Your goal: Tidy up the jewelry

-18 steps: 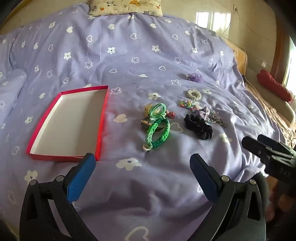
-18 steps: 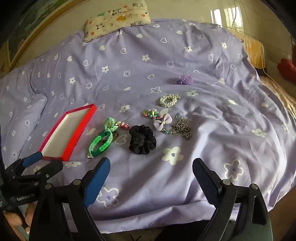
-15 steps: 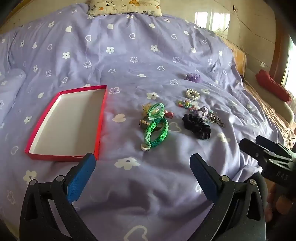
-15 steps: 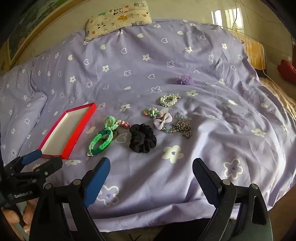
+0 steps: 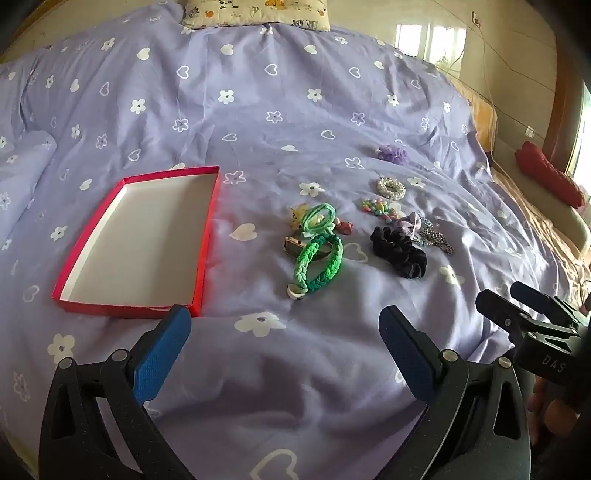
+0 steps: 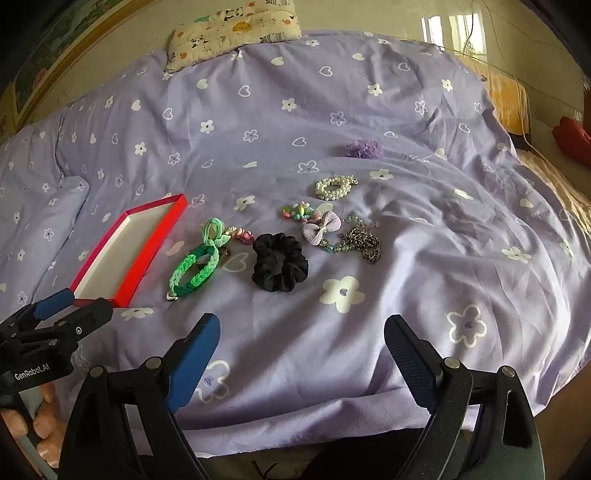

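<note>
A shallow red box (image 5: 92, 306) with a white inside lies open on the purple bedspread, left of the jewelry; its red wall (image 6: 147, 254) shows in the right wrist view. The pieces lie in a loose cluster: a green braided bracelet (image 5: 319, 267) (image 6: 194, 271), a black scrunchie (image 5: 399, 256) (image 6: 279, 262), a pearl bracelet (image 5: 390, 187) (image 6: 332, 186), a lilac bow (image 6: 321, 226), a metal chain (image 6: 364, 242) and a purple scrunchie (image 6: 364, 148). My left gripper (image 5: 284, 323) is open above the near bedspread, short of the box and bracelet. My right gripper (image 6: 301, 330) is open too, below the black scrunchie, holding nothing.
A patterned pillow (image 6: 229, 31) lies at the head of the bed. A fold of bedding (image 5: 22, 162) bulges at the left. A red cushion (image 5: 550, 173) sits beyond the bed's right edge. The bed's near edge runs just under the right gripper.
Both views have shifted only slightly; the cluster and box sit a little lower in the left wrist view. Both grippers stay open and nothing has been touched.
</note>
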`<state>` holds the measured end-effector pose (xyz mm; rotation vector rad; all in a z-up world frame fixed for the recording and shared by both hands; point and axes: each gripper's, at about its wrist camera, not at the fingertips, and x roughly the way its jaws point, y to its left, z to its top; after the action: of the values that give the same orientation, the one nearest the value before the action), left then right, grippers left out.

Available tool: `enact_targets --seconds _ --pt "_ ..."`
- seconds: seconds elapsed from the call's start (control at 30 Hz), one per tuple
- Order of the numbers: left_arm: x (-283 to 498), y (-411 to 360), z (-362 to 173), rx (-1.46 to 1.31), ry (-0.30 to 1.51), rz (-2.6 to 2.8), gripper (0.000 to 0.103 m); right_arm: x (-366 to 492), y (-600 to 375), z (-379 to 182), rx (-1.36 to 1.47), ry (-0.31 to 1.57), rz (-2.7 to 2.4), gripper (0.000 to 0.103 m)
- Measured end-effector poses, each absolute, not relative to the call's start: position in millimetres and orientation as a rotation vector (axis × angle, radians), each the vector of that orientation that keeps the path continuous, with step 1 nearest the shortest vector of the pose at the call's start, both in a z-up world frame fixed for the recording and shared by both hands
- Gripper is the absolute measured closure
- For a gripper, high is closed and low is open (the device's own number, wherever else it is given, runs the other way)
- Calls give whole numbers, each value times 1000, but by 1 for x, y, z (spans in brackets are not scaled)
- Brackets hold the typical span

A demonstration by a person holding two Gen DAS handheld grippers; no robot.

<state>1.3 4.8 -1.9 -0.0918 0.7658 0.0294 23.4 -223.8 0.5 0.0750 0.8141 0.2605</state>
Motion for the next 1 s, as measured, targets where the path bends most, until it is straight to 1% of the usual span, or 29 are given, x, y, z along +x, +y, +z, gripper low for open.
enact_targets --seconds 1.0 --pt "1 5 1 -75 745 44 1 23 -221 -1 82 778 282 11"
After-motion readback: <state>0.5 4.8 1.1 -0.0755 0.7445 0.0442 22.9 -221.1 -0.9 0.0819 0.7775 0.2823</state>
